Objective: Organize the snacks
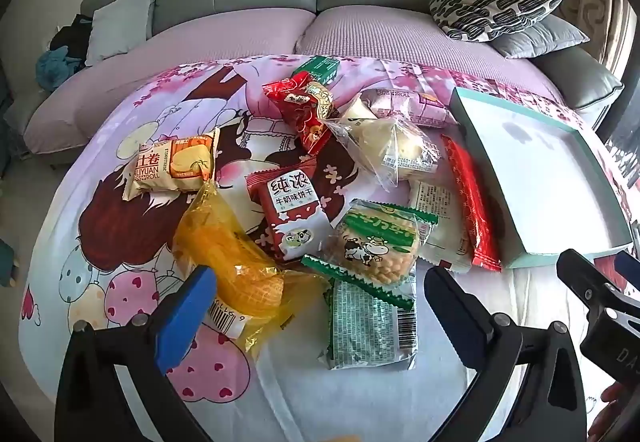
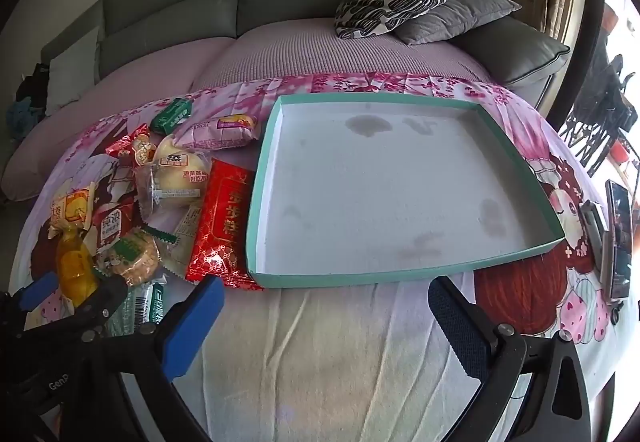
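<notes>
the snacks lie in a loose heap on the cartoon-print cloth [image 1: 120, 242], all to the left of the shallow teal-rimmed box [image 2: 256, 202], which holds nothing yet. the left gripper [image 1: 320, 306] hangs over the near edge of the heap with its jaws spread wide and nothing between the pads; the yellow-wrapped snack [image 1: 232, 262] lies just ahead of its blue left finger, long axis running diagonally from far-left to near-right, and the green-and-white packet [image 1: 372, 326] lies between the fingers' line of sight, long axis pointing away from the camera. the right gripper [image 2: 324, 318] is likewise spread and empty, aimed at the near rim of the box, with the red foil packet [image 2: 224, 226] touching the box's left wall and lying lengthwise along it. judged from this, the left hand is nearer the heap, the right nearer the box and that red packet, so either could start the first pick.
</notes>
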Motion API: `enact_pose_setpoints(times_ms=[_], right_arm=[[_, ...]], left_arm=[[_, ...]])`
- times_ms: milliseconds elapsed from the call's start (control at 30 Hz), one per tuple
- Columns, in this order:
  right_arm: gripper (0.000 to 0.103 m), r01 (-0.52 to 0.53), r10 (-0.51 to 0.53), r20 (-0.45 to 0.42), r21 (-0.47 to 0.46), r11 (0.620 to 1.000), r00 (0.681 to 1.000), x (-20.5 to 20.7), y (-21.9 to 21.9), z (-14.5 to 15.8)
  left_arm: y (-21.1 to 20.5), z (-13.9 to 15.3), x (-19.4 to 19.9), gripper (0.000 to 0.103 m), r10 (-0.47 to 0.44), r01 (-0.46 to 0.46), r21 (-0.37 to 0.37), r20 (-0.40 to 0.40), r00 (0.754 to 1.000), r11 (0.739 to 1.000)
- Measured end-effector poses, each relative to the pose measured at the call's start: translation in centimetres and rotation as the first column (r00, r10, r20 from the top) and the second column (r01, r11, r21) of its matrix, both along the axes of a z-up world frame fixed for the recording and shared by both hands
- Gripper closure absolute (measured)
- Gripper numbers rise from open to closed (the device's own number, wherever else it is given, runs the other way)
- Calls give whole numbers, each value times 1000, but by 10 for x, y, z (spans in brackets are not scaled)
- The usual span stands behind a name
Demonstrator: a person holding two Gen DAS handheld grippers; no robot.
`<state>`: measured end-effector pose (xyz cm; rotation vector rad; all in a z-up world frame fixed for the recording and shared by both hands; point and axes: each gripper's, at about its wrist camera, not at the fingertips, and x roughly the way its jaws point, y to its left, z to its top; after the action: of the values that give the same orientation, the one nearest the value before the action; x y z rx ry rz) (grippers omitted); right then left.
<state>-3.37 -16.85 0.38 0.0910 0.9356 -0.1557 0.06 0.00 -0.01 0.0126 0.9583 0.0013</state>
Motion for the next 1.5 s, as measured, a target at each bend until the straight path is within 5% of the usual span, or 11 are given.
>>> enact_pose_setpoints(times_ms=[1500], right_arm=[[0,6,-6,-10,-1,1000,1000,0,-2,-4]], left_arm=[[1,4,1,0,-6,6,-18,16,1000,1000]])
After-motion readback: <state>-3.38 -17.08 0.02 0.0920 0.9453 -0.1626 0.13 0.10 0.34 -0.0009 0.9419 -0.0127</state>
